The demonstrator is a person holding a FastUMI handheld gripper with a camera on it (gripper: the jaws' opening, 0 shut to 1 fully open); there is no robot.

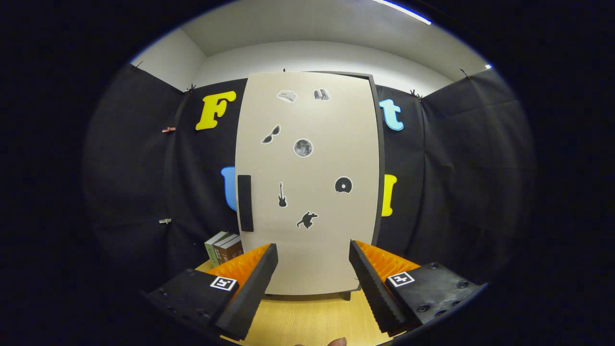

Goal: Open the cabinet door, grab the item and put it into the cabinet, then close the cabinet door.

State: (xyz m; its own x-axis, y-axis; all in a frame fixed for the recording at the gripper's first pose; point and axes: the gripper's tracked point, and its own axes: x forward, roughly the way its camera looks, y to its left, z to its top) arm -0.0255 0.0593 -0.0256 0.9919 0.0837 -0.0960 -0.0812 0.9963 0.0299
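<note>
A tall cabinet stands on the wooden table, and its beige door (307, 182) is shut, with a dark frame showing along the right side. A black vertical handle (245, 203) sits on the door's left edge. Several small stickers dot the door. My gripper (313, 262) is open, its fingers spread wide a little in front of the door's lower part, with nothing between them. The handle lies up and to the left of the left finger (254, 283). Three upright books (225, 249) stand beside the cabinet's left side, just beyond the left finger.
The light wooden table (312, 319) runs under the fingers up to the cabinet's base. Black cloth walls close in behind and on both sides of the cabinet. A fingertip of a person's hand (336, 341) shows at the near table edge.
</note>
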